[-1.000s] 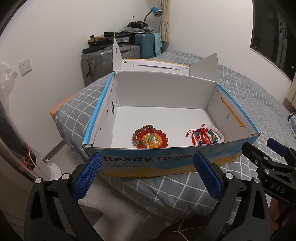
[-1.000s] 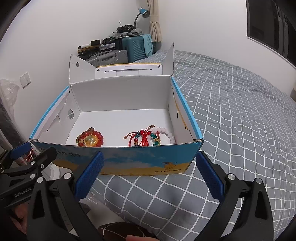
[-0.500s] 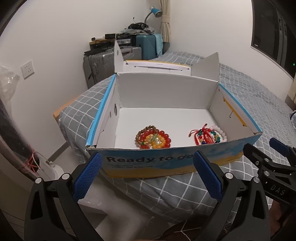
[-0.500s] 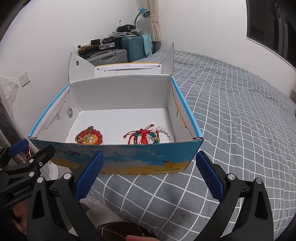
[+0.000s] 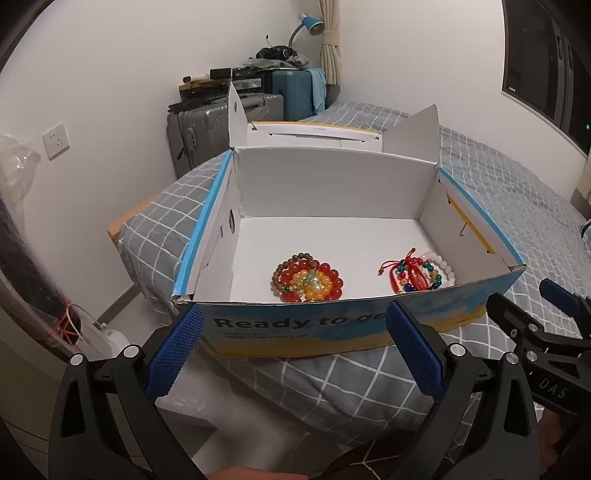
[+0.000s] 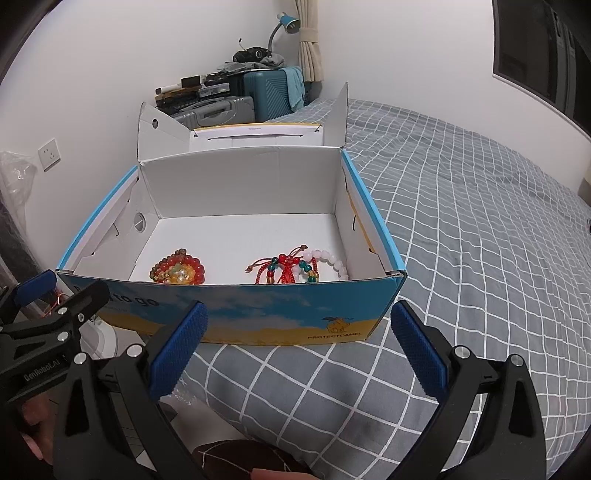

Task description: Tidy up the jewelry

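An open cardboard box [image 5: 332, 325] [image 6: 258, 314] with blue and yellow sides sits on the bed. Inside lie two piles of bead bracelets: a red, orange and brown pile [image 5: 307, 277] [image 6: 177, 271] on the left, and a pile of red cord, coloured beads and white beads [image 5: 419, 271] [image 6: 299, 266] on the right. My left gripper [image 5: 293, 352] is open and empty, just in front of the box's near wall. My right gripper [image 6: 297, 349] is open and empty, also in front of the box. Each gripper shows at the edge of the other's view.
The bed has a grey checked cover [image 6: 480, 221]. Suitcases [image 5: 207, 129] piled with clutter stand against the back wall, with a blue desk lamp [image 5: 308, 22] above. The box lid [image 5: 314, 134] stands open at the back. The floor and a white object [image 5: 110, 339] lie left of the bed.
Both grippers have risen and tilted slightly, so the box floor and the bracelets show more fully. Both stay open and empty. The bracelets have not moved.
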`<action>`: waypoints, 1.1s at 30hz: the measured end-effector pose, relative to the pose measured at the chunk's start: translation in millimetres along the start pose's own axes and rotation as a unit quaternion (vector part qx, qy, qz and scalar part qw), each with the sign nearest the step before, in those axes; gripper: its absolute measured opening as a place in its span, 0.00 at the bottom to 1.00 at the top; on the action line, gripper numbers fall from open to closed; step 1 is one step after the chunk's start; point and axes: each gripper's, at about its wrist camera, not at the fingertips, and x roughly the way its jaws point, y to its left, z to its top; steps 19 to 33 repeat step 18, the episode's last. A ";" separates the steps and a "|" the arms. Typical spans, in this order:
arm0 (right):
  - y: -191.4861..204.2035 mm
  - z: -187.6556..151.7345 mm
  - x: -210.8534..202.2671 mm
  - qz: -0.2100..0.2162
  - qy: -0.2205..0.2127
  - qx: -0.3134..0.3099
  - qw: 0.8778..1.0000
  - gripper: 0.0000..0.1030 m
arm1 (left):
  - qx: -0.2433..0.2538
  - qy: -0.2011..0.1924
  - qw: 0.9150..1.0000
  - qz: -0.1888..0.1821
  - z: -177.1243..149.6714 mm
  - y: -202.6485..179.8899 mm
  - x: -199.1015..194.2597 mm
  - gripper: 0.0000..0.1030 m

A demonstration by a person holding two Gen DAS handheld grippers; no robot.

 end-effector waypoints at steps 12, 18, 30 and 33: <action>-4.1 -1.8 -0.7 -0.001 0.000 0.001 1.000 0.93 | 0.013 -0.004 1.000 0.002 0.0 -6.6 -1.2 0.94; -4.2 -1.7 -0.7 -0.001 0.000 0.002 1.000 0.93 | 0.008 0.000 1.000 0.003 0.8 -7.3 -2.4 0.94; -4.2 -1.7 -0.7 -0.001 0.000 0.002 1.000 0.93 | 0.008 0.000 1.000 0.003 0.8 -7.3 -2.4 0.94; -4.2 -1.7 -0.7 -0.001 0.000 0.002 1.000 0.93 | 0.008 0.000 1.000 0.003 0.8 -7.3 -2.4 0.94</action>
